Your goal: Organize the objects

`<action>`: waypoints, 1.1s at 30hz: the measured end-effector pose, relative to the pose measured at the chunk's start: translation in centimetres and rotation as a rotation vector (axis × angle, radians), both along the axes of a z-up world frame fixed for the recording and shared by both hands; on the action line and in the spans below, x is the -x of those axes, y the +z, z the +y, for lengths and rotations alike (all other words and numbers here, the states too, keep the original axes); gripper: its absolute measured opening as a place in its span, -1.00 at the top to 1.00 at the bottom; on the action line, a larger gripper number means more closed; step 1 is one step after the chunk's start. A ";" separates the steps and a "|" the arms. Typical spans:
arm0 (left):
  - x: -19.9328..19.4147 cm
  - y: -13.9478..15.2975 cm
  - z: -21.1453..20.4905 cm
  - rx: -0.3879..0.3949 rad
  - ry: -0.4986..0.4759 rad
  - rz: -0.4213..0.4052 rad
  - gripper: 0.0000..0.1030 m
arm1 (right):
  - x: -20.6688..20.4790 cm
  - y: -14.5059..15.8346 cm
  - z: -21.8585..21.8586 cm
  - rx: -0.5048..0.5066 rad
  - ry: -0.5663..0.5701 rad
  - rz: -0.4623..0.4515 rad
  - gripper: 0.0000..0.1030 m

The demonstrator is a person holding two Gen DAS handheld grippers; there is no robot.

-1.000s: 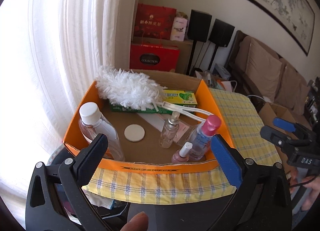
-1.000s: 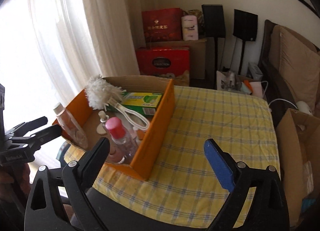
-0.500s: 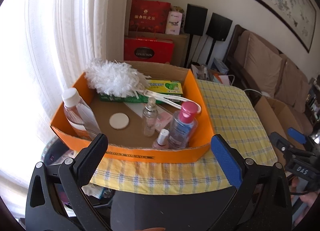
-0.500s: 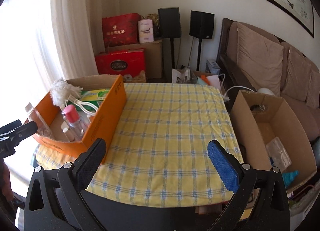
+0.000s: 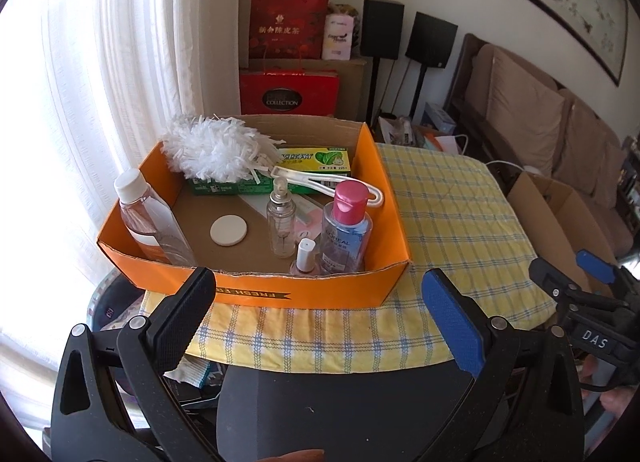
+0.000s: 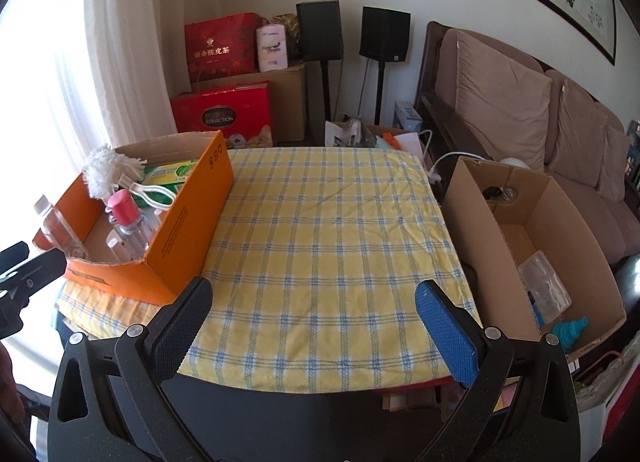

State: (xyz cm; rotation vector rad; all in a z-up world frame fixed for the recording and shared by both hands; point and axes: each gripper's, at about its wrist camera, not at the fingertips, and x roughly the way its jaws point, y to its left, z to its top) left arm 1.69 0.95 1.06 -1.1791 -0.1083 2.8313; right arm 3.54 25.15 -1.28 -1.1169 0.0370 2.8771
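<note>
The left gripper [image 5: 318,308] has its jaws spread wide with nothing between them, hanging just short of the near wall of the orange box [image 5: 256,296]. The right gripper [image 6: 312,324] is likewise wide and empty, over the near edge of the yellow checked cloth [image 6: 320,230] that covers the surface.

The orange box sits at the left end of the surface, its long axis running away from the left camera toward the curtain [image 5: 132,42]. Inside, a white duster [image 5: 218,152] lies across the far end, fluffy head to the left, its looped handle pointing right and toward the near side, resting on a green carton [image 5: 316,160] that lies flat with its length crosswise. A clear bottle with a white cap [image 5: 150,222] leans in the near left corner. Upright near the front right stand a small glass spray bottle [image 5: 282,228], a blue bottle with a pink cap [image 5: 346,232] and, just in front, a small nail-polish bottle [image 5: 306,262]. A white round disc [image 5: 229,231] lies flat on the box floor.

Right of the surface stands an open brown carton [image 6: 472,238]; it holds a clear plastic packet and something teal, both hard to identify. The lower parts of the bottles are hidden by the box's near wall.
</note>
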 end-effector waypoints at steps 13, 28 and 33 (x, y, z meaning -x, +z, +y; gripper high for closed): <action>-0.5 -0.2 1.1 0.032 -0.027 0.001 -1.00 | -0.4 0.2 0.1 -0.004 -0.022 0.001 -0.99; -0.5 0.2 0.8 0.034 -0.017 0.025 -1.00 | -0.6 0.6 -0.5 -0.016 -0.013 0.012 -0.99; -0.4 0.0 0.7 0.031 -0.020 0.022 -1.00 | -0.6 0.6 -0.6 -0.019 -0.012 0.012 -0.99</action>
